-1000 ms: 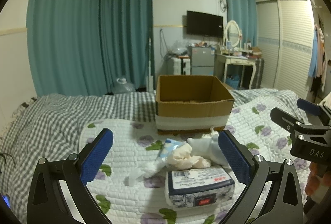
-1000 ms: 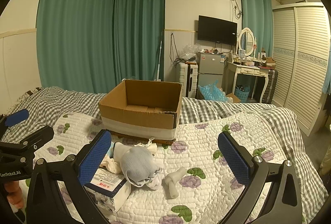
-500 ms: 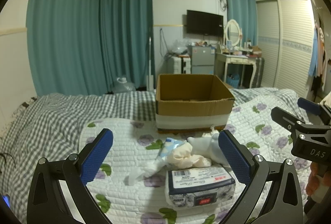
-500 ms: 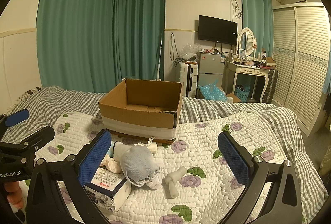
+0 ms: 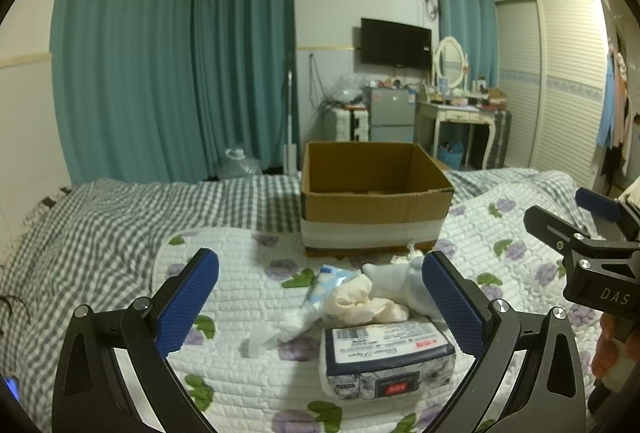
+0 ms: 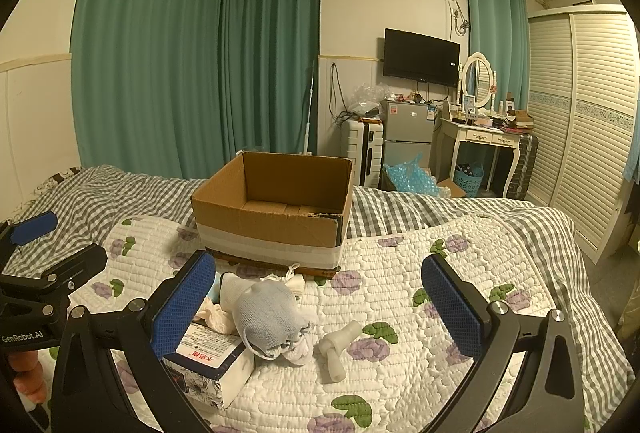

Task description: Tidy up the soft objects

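An open cardboard box stands on the bed. In front of it lies a pile of soft things: a tissue pack, a cream cloth, a blue-white wipes packet, a crumpled white tissue, a light blue sock ball and a rolled white sock. My left gripper is open and empty, just short of the pile. My right gripper is open and empty above the sock ball.
The bed has a white floral quilt over a grey checked blanket. Teal curtains, a small fridge, a dressing table and a wardrobe stand beyond the bed.
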Available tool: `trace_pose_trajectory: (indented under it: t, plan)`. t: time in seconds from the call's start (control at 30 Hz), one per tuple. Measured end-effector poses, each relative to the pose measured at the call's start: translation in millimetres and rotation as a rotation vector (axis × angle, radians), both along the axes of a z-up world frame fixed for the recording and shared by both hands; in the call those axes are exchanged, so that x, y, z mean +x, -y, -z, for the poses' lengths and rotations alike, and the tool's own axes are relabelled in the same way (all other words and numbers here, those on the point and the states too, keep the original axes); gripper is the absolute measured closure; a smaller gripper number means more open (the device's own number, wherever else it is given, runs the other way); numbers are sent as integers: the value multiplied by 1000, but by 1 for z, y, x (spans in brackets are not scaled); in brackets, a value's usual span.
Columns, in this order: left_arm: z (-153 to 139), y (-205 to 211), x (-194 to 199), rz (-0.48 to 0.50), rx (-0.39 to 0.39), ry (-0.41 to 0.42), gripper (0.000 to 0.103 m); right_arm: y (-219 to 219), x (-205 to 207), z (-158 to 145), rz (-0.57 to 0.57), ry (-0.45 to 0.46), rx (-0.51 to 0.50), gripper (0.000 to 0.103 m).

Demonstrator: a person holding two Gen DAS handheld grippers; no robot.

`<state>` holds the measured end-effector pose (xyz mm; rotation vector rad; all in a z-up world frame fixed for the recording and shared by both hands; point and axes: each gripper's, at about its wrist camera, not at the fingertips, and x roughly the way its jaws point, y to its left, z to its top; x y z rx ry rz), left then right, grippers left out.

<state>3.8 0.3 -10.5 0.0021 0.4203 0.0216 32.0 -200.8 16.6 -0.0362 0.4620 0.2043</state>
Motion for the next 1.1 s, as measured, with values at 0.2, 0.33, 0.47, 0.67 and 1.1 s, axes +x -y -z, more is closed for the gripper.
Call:
trace_pose_trajectory:
  t: [0.2,0.33,0.47,0.67,1.1]
  plan:
    - [0,0,0,2,-1,-1,0,0,1,-1,0,-1,-1,0]
    - [1,0,0,2,0,-2,0,-1,1,-1,0,-2,-1,0]
    - [1,0,0,0,1,-1,0,-1,1,-1,0,-2,-2,0]
    - [-5,1,-7,1,3,10,0,0,-2,2,-6,-1,2,0]
    - [59,-8,16,27,-84,-265,0,7,-14,6,-3,-36,-19,0]
